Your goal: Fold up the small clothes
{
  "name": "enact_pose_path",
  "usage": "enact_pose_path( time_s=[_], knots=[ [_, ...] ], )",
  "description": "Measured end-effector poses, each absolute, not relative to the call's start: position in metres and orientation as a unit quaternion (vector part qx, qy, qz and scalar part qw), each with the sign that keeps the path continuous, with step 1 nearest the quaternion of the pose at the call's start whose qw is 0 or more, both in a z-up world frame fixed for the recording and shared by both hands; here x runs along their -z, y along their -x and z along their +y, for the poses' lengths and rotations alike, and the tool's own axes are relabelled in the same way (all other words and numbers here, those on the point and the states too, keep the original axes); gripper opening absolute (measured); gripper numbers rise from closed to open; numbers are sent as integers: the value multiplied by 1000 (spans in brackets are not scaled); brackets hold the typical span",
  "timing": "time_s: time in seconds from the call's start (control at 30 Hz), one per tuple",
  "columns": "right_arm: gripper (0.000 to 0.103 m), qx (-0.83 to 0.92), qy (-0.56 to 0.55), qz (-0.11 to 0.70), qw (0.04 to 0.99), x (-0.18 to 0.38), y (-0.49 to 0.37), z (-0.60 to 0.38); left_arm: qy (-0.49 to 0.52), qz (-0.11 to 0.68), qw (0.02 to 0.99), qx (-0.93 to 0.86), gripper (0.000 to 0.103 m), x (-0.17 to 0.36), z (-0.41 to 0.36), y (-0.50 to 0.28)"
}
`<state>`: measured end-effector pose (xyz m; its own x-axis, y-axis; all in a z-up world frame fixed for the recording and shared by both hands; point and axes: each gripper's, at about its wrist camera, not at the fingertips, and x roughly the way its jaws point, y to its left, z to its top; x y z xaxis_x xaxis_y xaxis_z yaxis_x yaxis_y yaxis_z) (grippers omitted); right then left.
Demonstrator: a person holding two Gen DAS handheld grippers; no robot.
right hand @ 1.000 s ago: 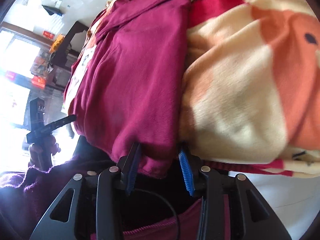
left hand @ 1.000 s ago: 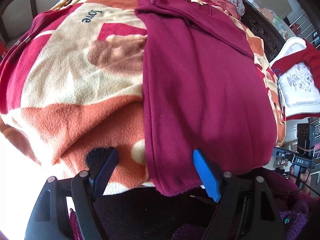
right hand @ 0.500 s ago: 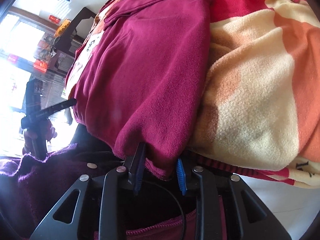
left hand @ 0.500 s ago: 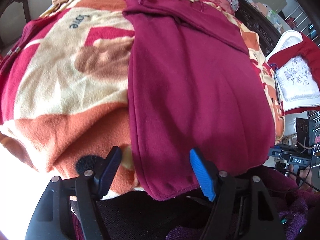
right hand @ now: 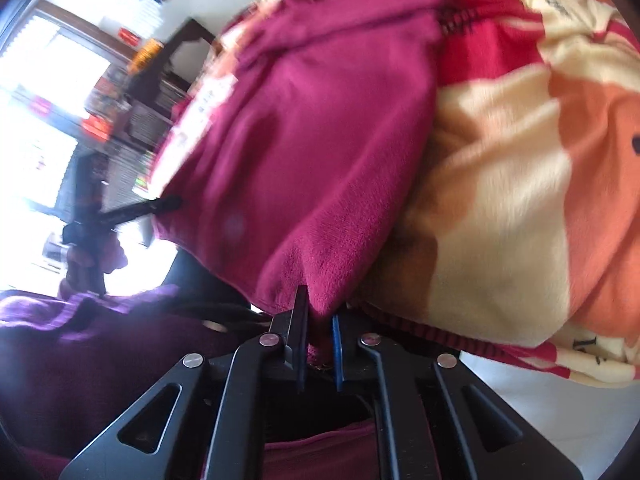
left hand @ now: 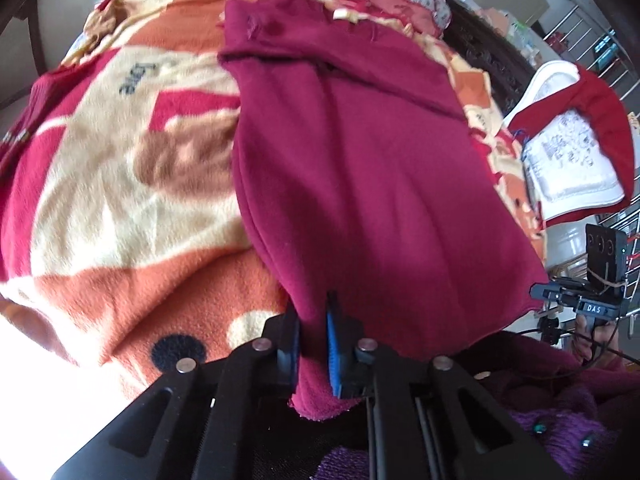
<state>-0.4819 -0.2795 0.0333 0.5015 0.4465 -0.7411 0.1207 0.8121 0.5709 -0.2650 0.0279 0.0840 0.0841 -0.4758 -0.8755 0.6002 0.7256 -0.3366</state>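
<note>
A maroon fleece garment [left hand: 360, 168] lies lengthwise on a patterned orange, cream and red blanket [left hand: 120, 184], its sleeves folded across the far end. My left gripper [left hand: 314, 340] is shut on the garment's near left hem corner. In the right wrist view the same garment [right hand: 304, 140] hangs over the blanket's [right hand: 520, 200] near edge, and my right gripper [right hand: 320, 344] is shut on its near right hem corner. The other gripper [right hand: 120, 216] shows at the left, in a hand.
A white embroidered garment with red trim [left hand: 572, 160] lies on a stand to the right of the bed. Dark carved furniture [left hand: 488, 52] and shelves stand beyond. The person's purple sweater [right hand: 80, 344] fills the near foreground. Bright windows [right hand: 48, 80] are at left.
Both grippers closed: the left from wide open onto the hem's left corner, the right from partly open onto the right corner. The hem is now pinched and slightly lifted.
</note>
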Motion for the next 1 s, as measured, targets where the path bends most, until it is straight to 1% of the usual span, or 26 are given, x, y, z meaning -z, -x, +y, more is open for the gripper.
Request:
enact_pose_path(
  time_s=[0.13,0.27,0.5,0.67,0.8,1.0],
  knots=[
    [0,-115,-277,440,847,-70,475,-287,-37,547,743,384,10,-106,30,255],
    [0,-111,-275,407,864,-90,458,-301,-11,516,760,395,10,-138,30,232],
    [0,-55,-274,348,895,-116,398,-347,-5,465,802,375,10,-166,-8,164],
    [0,-8,-268,322,908,-127,340,-380,1,451,821,349,10,-164,-52,104],
    [0,22,-285,310,907,-125,301,-411,7,461,823,332,10,-151,-83,61],
    [0,59,-310,326,891,-106,245,-451,-11,472,826,309,10,-125,-125,13]
  ],
)
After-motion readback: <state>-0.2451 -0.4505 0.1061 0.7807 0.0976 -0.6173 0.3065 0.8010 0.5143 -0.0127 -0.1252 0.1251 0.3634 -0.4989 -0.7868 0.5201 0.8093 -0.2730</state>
